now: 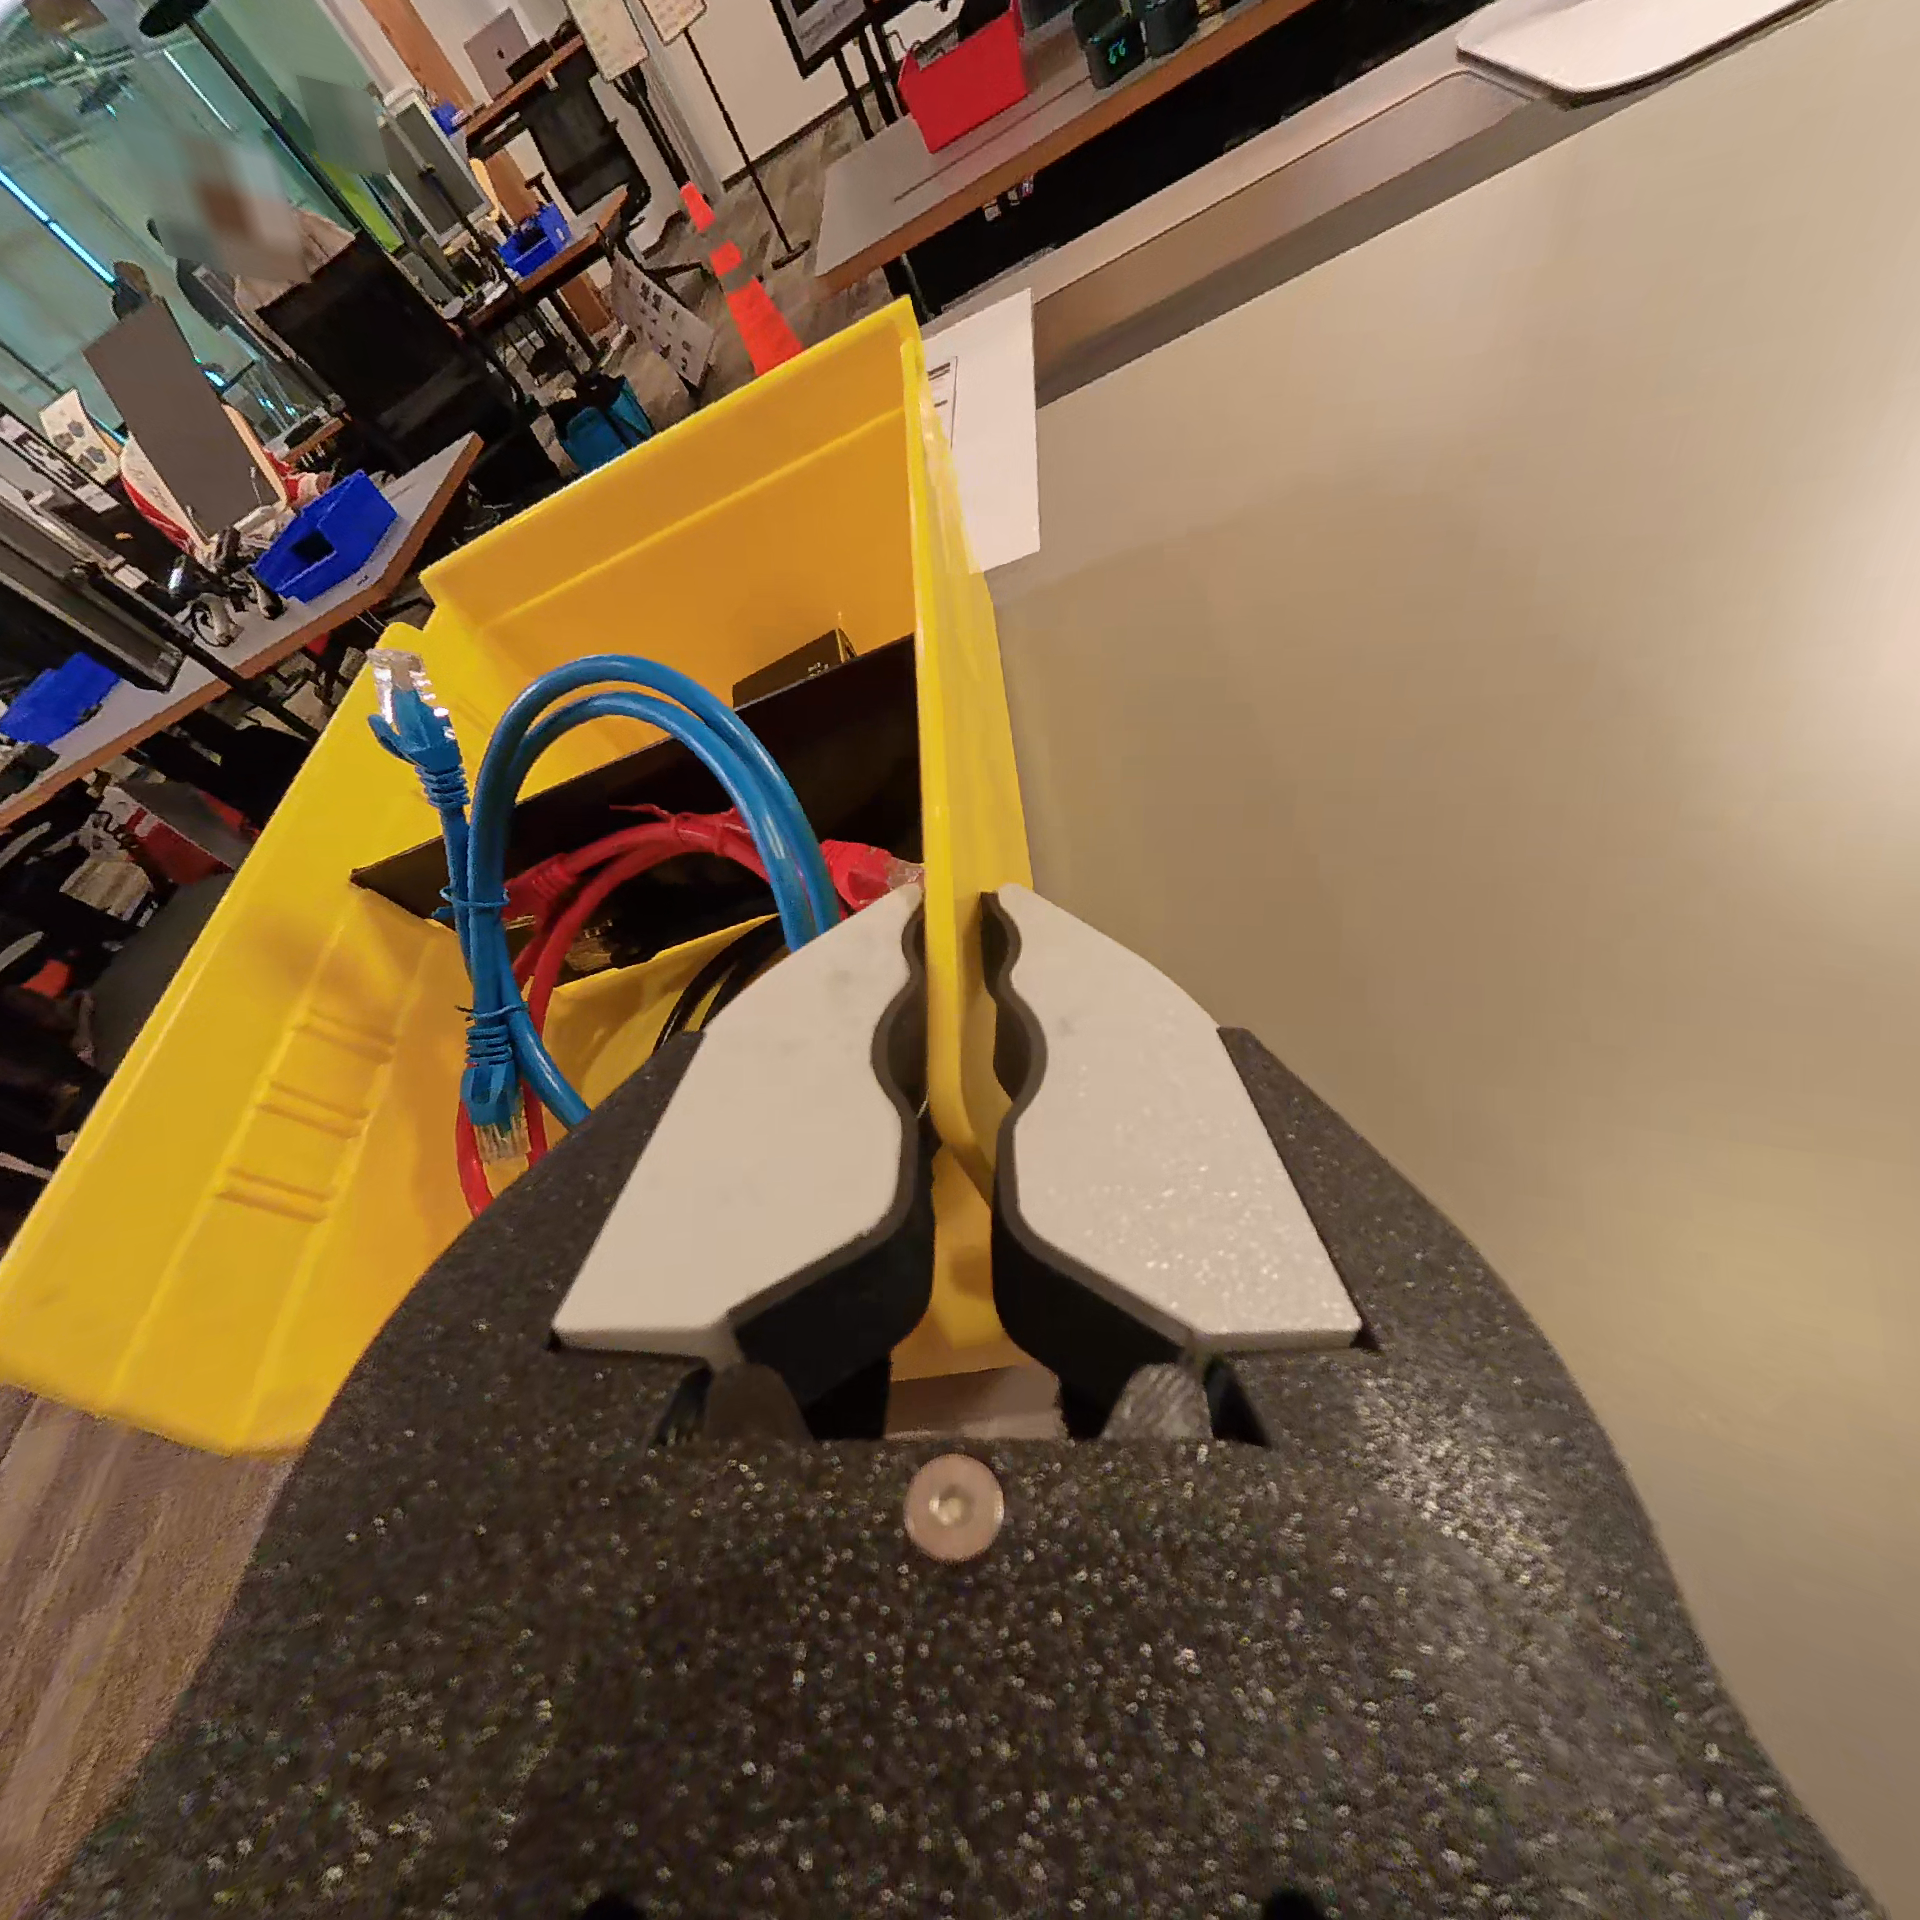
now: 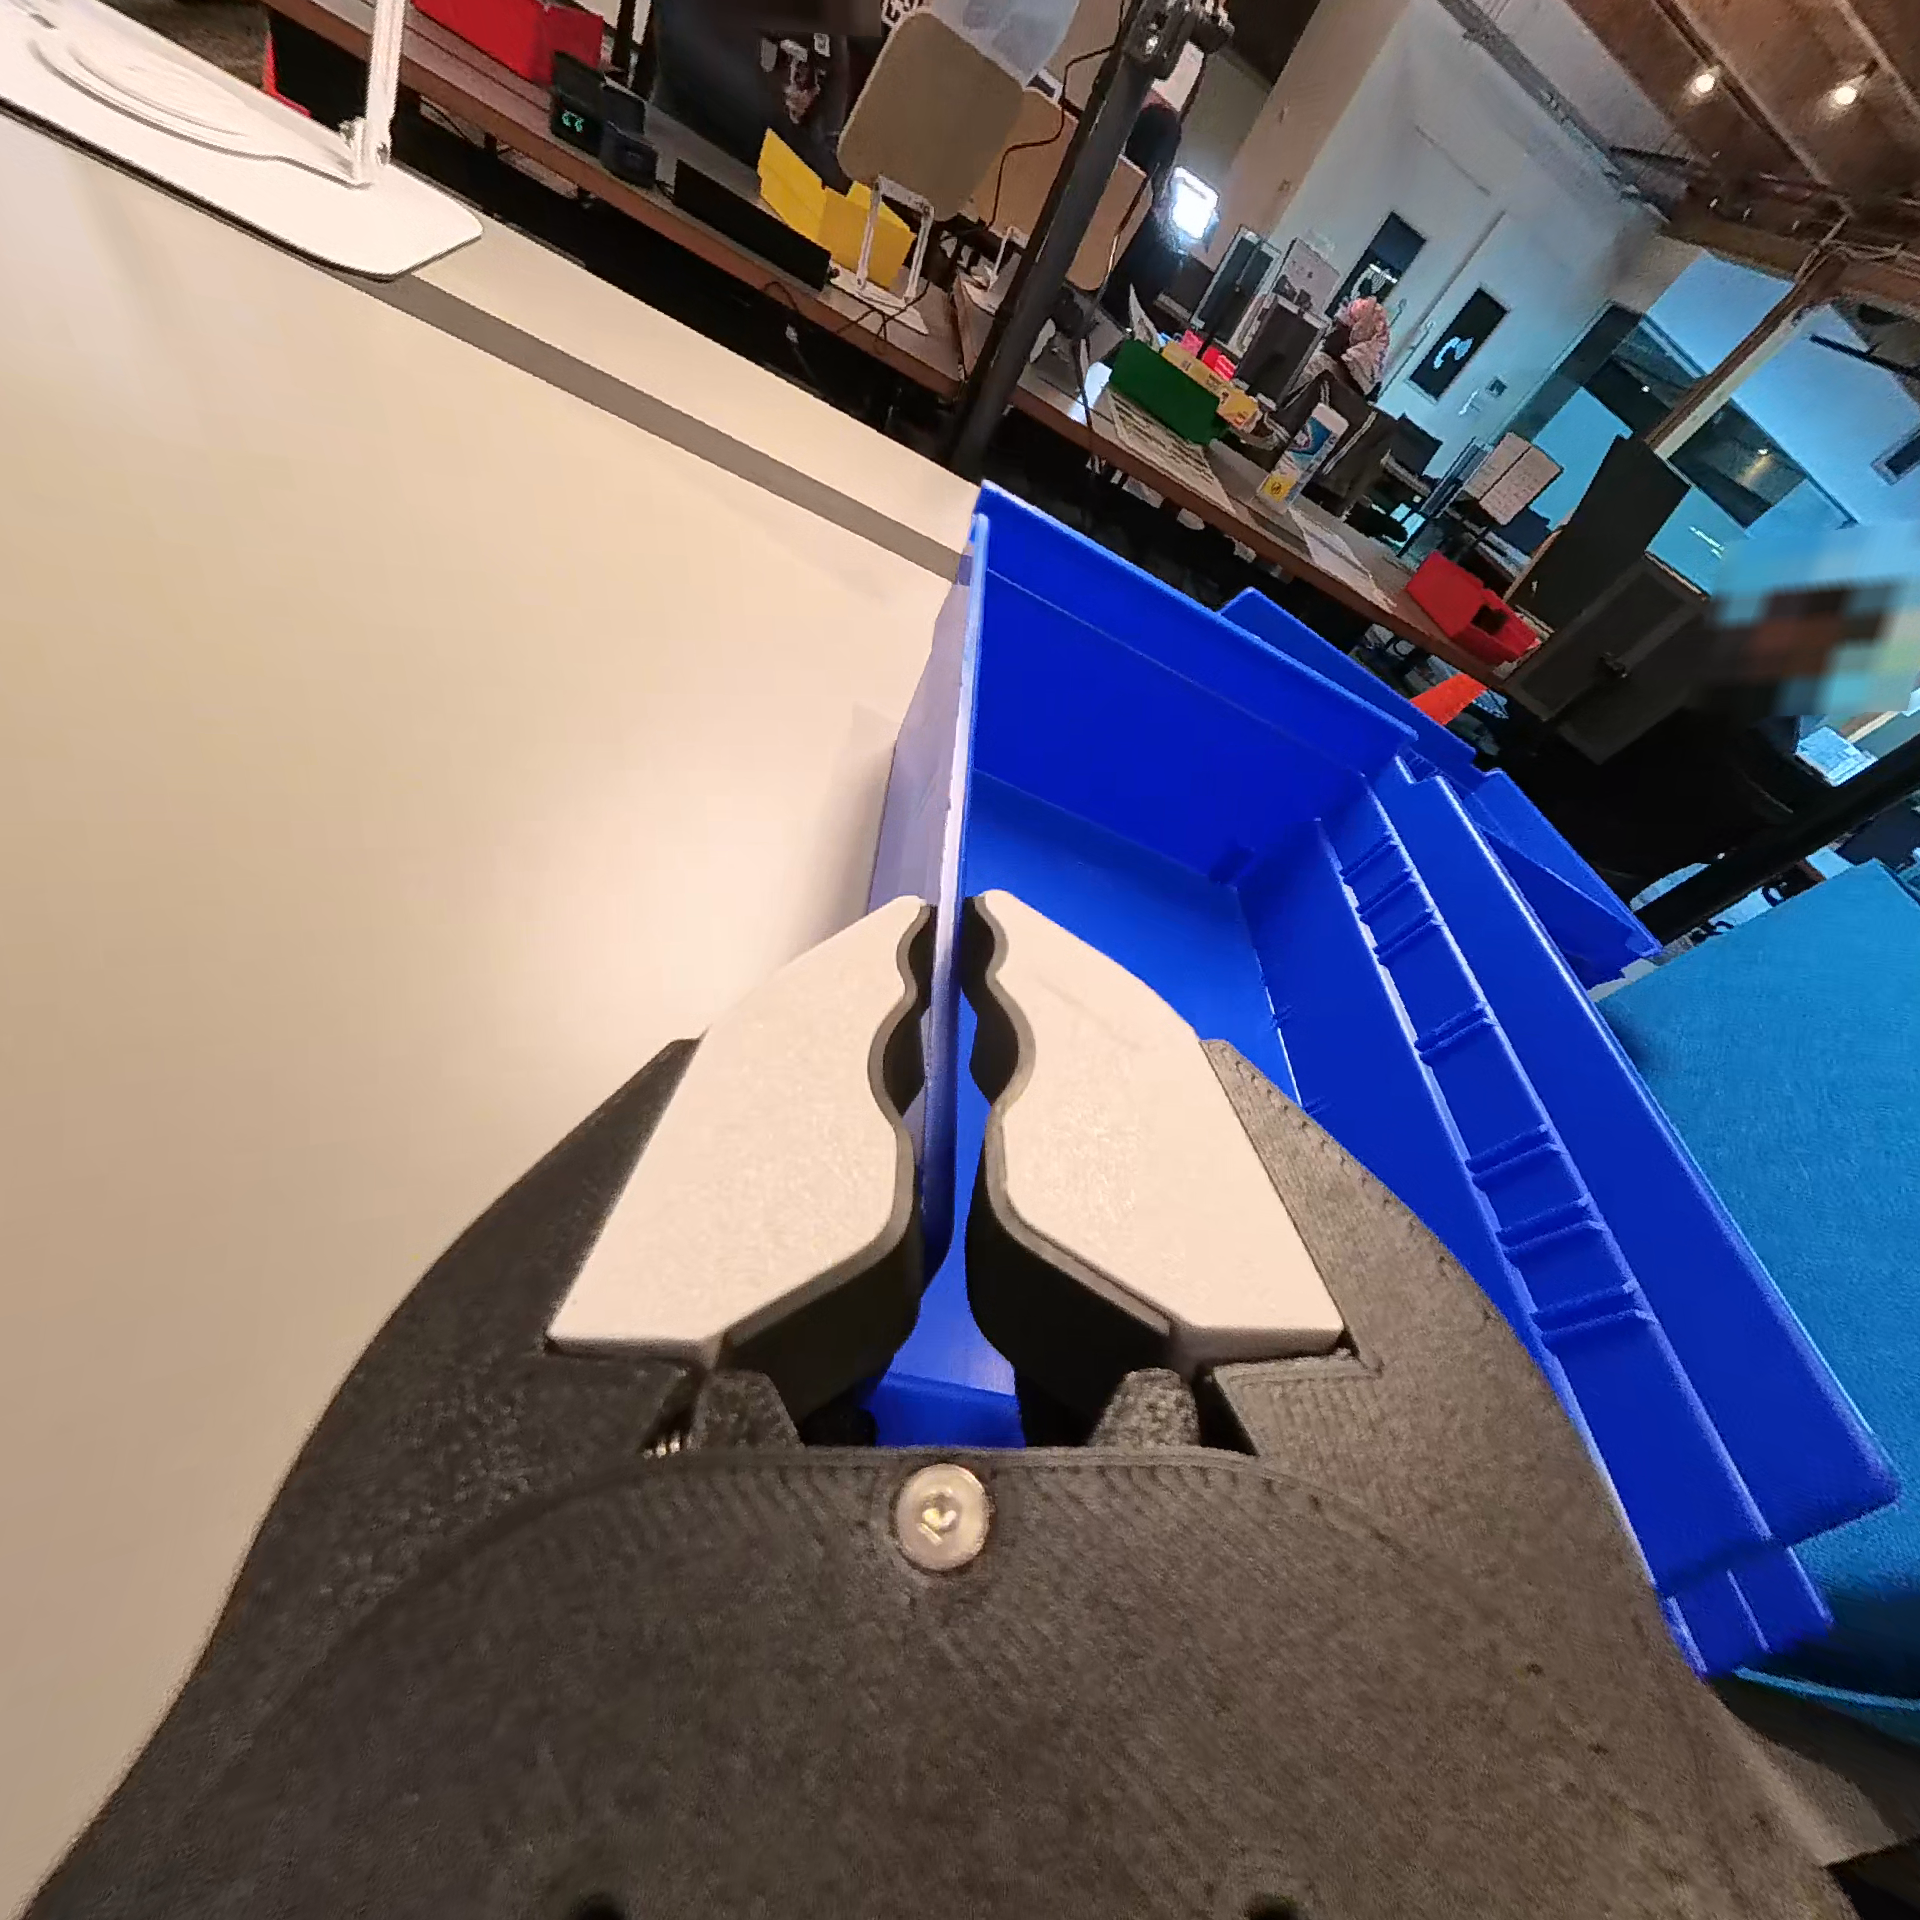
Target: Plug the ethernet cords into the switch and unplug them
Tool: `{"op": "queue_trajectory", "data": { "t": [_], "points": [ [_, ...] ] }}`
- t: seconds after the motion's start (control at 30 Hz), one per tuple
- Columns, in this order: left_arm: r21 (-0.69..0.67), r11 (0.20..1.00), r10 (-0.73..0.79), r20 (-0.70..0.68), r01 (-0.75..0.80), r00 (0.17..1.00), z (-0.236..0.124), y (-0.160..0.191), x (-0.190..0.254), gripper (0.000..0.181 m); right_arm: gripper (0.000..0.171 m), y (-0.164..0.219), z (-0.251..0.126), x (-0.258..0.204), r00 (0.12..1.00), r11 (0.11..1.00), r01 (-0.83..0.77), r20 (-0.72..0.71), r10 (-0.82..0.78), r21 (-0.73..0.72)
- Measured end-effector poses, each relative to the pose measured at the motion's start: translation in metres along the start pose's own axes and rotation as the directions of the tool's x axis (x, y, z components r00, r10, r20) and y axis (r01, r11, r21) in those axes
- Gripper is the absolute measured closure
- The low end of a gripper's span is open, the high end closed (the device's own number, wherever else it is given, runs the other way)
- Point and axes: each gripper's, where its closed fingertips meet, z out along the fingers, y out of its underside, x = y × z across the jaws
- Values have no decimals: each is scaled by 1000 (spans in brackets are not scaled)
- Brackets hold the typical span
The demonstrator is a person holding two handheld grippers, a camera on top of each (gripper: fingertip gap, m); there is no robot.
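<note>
left tongs (image 1: 951, 914) pinching yellow bin (image 1: 961, 727), right tongs (image 2: 948, 920) pinching blue bin (image 2: 1143, 727)

Left gripper (image 1: 951, 914) is clamped nearly closed, fingers pointed forward; right gripper (image 2: 948, 920) is pinched tight the same way.

Right gripper (image 2: 948, 914) — grey fingers closed on the near side wall of a blue bin (image 2: 1122, 935), one finger outside, one inside. Bin interior bare. It sits at the edge of a pale table (image 2: 364, 675). A second blue bin (image 2: 1538, 852) lies just beyond — touching or not, cannot tell. White stand base (image 2: 312, 197) at the table's far corner.
</note>
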Motion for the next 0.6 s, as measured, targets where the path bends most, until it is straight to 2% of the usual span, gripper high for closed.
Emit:
{"op": "queue_trajectory", "data": {
  "t": [0.27, 0.6],
  "points": [
    [19, 1000, -9, 11, 9, 1000, 9, 0, -9, 174, 167, -2, -6, -6, 1000, 1000, 12, 11, -12, 10],
    [43, 999, -11, 23, 10, 1000, 10, -1, -9, 173, 167, -2, 12, 2, 998, 999, 12, 56, -15, 44]
  ]
}}
